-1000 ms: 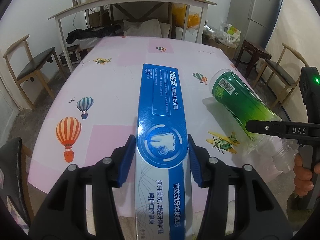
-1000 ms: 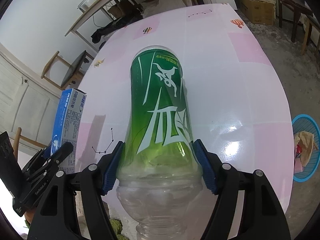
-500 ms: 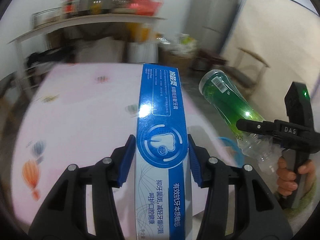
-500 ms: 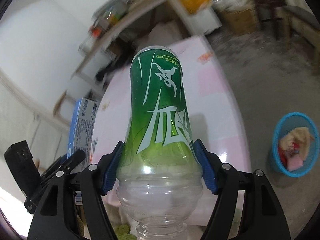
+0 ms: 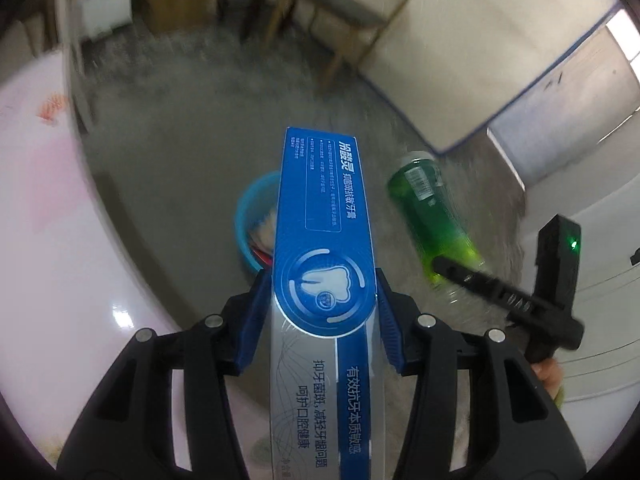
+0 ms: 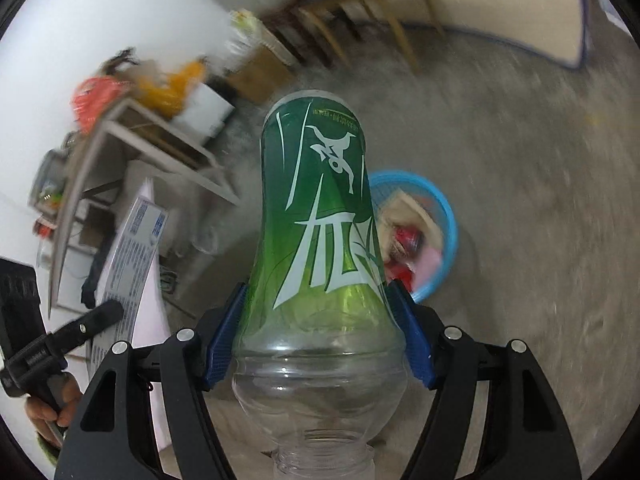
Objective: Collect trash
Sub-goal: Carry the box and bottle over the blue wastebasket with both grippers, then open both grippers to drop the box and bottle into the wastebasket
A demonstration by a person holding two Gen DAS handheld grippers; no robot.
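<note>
My left gripper (image 5: 318, 328) is shut on a long blue toothpaste box (image 5: 320, 216) and holds it in the air above the floor. A blue trash basket (image 5: 252, 220) with trash in it stands on the floor, partly hidden behind the box. My right gripper (image 6: 320, 336) is shut on an empty plastic bottle with a green label (image 6: 320, 216), neck toward the camera. The basket (image 6: 440, 216) lies just beyond and right of the bottle. The bottle (image 5: 432, 216) shows right of the box in the left wrist view. The box (image 6: 128, 264) shows at left in the right wrist view.
The pink table (image 5: 44, 240) edge is at the left. A wooden chair (image 5: 352, 12) and a cardboard box (image 5: 176, 4) stand on the grey floor behind. A white panel (image 5: 500, 40) leans on the wall at right. A cluttered side table (image 6: 132, 128) is at left.
Both grippers have swung right, away from the table and toward the floor, carrying the box and the bottle. The blue basket has come into view near both.
</note>
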